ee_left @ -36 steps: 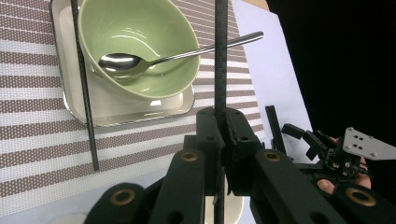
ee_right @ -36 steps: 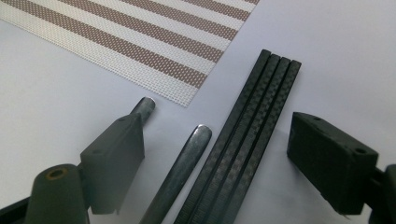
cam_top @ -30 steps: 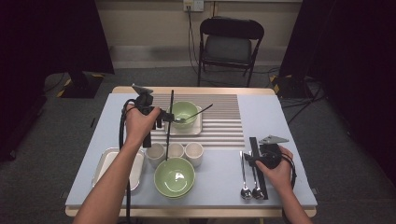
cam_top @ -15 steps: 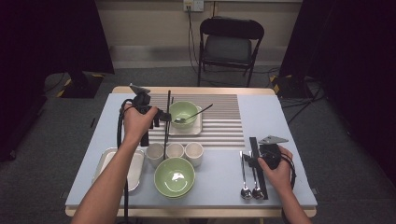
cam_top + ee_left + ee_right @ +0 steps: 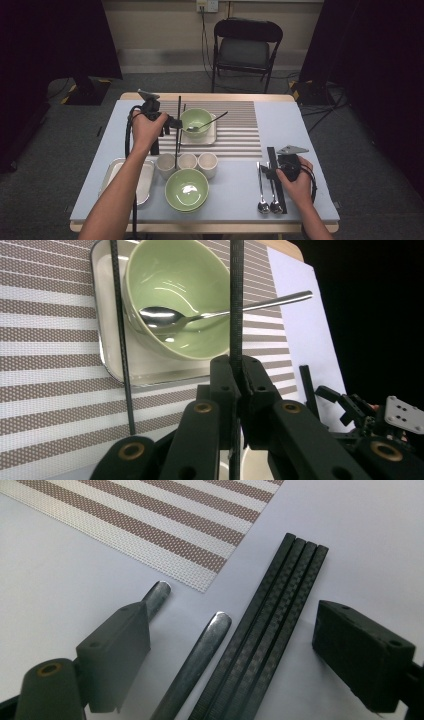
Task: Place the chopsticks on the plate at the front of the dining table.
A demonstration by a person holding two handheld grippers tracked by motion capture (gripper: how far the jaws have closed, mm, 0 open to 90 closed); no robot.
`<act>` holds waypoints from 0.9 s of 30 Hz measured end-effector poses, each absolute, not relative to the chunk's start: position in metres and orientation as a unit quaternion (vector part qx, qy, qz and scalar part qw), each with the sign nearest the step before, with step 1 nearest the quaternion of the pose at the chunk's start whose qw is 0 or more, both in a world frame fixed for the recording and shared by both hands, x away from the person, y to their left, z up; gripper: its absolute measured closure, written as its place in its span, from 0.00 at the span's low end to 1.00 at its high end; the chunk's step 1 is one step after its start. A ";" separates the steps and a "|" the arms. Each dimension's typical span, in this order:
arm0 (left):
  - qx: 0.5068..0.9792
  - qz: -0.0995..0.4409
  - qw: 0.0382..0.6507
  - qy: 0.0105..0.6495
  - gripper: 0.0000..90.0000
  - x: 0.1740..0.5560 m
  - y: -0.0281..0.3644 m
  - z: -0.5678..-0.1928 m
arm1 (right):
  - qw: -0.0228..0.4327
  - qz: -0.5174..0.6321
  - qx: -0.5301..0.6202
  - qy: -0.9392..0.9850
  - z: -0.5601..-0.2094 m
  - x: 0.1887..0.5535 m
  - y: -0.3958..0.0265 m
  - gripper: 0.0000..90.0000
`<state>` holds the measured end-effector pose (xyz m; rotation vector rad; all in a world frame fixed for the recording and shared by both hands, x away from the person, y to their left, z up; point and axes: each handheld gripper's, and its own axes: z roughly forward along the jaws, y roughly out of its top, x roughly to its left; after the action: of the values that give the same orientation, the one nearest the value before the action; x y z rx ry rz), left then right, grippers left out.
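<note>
hovering low over the near-right table edge, the right gripper (image 5: 272,172) spreads its jaws wide around the bundle of flat black woven-carbon chopsticks (image 5: 260,640) beside two steel spoons (image 5: 267,192), likely lining up a pick. farther off, the left gripper (image 5: 172,122) pinches one slim black chopstick (image 5: 236,305) upright, beside the pale green ceramic bowl (image 5: 170,295) with its spoon, apparently to set it alongside.

The table (image 5: 300,130) carries a striped placemat (image 5: 240,130), a metal tray (image 5: 145,175), three cups (image 5: 186,161), a green bowl (image 5: 187,189), two spoons (image 5: 261,187) and black chopsticks (image 5: 276,180).
</note>
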<state>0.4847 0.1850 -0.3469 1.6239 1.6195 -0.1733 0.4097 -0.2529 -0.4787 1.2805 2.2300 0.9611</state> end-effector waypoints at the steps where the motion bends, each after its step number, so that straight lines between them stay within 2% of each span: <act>1: 0.645 -0.068 0.409 0.642 0.95 0.485 0.185 -0.347 | 0.197 0.343 0.457 0.796 -0.479 0.410 -0.253 0.16; 27: 0.639 -0.061 0.405 0.651 0.96 0.502 0.189 -0.351 | 0.195 0.343 0.458 0.796 -0.479 0.410 -0.253 0.16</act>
<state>0.5025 0.1886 -0.3512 1.6126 1.6440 -0.1549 0.4099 -0.2529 -0.4787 1.2835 2.2318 0.9618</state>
